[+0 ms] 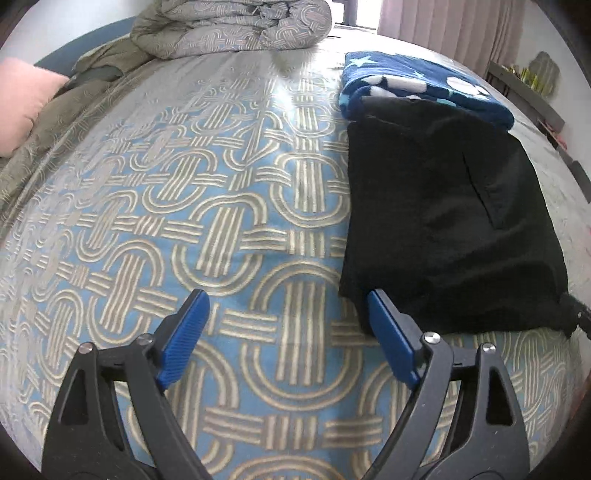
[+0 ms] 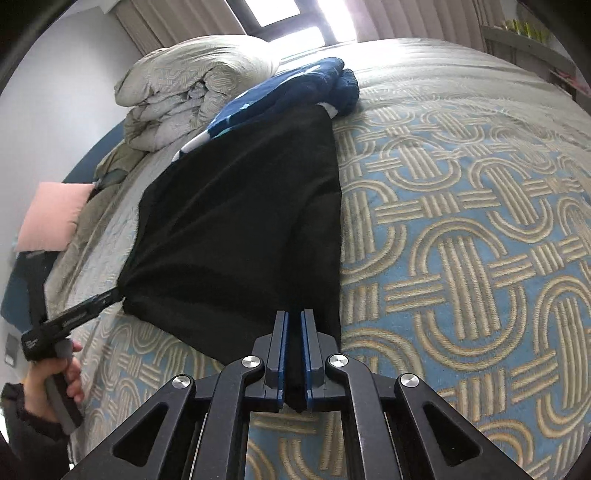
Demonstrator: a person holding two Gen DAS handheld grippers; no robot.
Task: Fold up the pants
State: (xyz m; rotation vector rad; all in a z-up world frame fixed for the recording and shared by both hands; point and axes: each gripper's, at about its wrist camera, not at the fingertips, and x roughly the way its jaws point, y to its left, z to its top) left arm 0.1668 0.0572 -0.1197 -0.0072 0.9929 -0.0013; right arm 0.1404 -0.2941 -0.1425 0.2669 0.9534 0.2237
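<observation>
Black pants (image 1: 447, 218) lie folded on the patterned bedspread (image 1: 207, 206). In the left wrist view my left gripper (image 1: 284, 299) is open and empty, and its right finger (image 1: 388, 332) rests at the near left corner of the pants. In the right wrist view the pants (image 2: 240, 221) stretch away from me, and my right gripper (image 2: 293, 321) is shut on their near edge. The left gripper (image 2: 110, 295) shows at the pants' left corner, held by a hand (image 2: 55, 376).
A folded blue blanket with stars (image 1: 413, 81) lies under the far end of the pants. A bundled grey duvet (image 1: 236, 26) sits at the head of the bed. A pink pillow (image 1: 26, 99) is at the left edge. Curtains (image 2: 413, 18) hang behind.
</observation>
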